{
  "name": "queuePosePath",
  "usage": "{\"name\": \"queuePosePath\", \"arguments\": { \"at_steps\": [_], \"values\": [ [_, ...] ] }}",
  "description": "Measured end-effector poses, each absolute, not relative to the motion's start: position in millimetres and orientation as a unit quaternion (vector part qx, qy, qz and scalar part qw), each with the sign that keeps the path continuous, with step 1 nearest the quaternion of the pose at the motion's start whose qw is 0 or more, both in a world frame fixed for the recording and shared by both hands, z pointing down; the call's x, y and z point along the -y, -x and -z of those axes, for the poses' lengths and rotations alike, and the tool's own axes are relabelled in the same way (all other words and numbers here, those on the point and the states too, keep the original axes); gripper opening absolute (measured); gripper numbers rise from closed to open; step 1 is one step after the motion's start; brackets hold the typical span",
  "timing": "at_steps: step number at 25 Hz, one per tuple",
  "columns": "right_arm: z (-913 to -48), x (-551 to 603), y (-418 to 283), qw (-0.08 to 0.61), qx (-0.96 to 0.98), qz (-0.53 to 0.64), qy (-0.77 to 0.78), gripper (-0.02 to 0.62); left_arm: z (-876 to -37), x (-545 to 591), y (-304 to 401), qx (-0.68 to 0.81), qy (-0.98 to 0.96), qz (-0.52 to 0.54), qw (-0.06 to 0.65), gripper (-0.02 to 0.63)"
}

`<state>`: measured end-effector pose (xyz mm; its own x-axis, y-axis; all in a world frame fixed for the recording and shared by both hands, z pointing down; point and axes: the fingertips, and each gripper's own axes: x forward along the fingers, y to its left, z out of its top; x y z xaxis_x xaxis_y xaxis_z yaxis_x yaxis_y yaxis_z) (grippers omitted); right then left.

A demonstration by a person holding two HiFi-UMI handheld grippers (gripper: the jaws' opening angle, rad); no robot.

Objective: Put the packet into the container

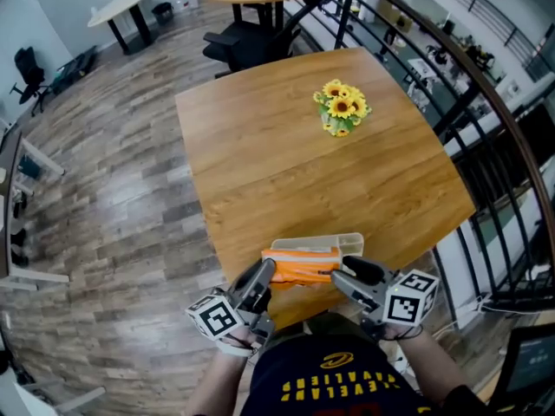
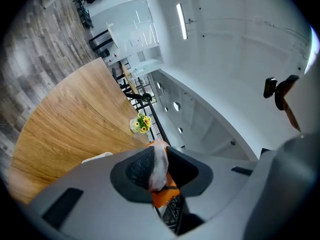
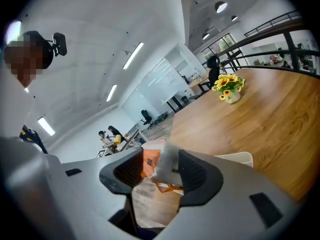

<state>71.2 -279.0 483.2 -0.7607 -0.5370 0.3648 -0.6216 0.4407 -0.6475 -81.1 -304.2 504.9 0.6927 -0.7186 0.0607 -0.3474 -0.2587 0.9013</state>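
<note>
Over brown wooden table [image 1: 260,146] by black railing [image 1: 457,115], yellow sunflowers [image 1: 342,107] beyond: clamps orange plastic packet [image 1: 302,267] in left gripper [image 1: 267,272], brackets it loosely with right gripper [image 1: 341,276].

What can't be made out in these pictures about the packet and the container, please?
- Container interior: head view, the packet covers most of it.
- Packet's print: too small in head view, blurred in both gripper views.
- Whether the right hand-held gripper presses the packet: right gripper view, crumpled end masks contact.
</note>
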Motion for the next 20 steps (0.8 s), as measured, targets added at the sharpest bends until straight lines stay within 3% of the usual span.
{"name": "queuePosePath", "arguments": {
  "at_steps": [2,20],
  "values": [
    [-494.6,284.4,-75.8,0.057,0.836,-0.415,-0.355,0.146,-507.9,304.4,80.4,0.355,-0.766,0.183,0.503,0.077],
    [-579.0,292.3,-97.8,0.135,0.798,-0.468,-0.354,0.106,-571.9,305.5,59.3,0.402,-0.753,0.063,0.517,0.081]
  ]
}}
